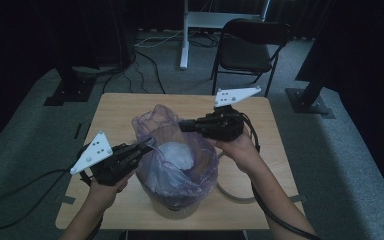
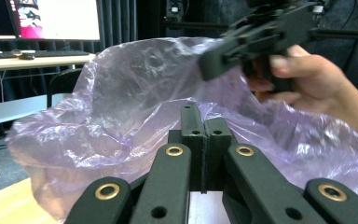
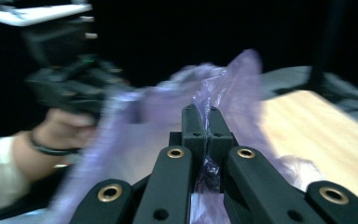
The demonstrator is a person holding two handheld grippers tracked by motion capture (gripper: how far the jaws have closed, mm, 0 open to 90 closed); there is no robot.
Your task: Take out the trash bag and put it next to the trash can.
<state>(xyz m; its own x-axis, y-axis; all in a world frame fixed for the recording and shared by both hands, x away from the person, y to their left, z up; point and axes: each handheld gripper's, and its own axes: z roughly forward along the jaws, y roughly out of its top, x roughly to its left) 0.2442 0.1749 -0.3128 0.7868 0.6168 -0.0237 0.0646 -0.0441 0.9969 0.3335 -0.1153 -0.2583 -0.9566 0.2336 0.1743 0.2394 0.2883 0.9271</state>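
The high view is looking dim and underexposed, its surroundings sinking into black. In the left gripper view a bright monitor (image 2: 56, 18) is glaring. Motion blur is smearing the right gripper view's purple bag (image 3: 168, 121).

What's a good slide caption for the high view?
Two handheld claws, left and right, pinch a purple bag lining a bin.
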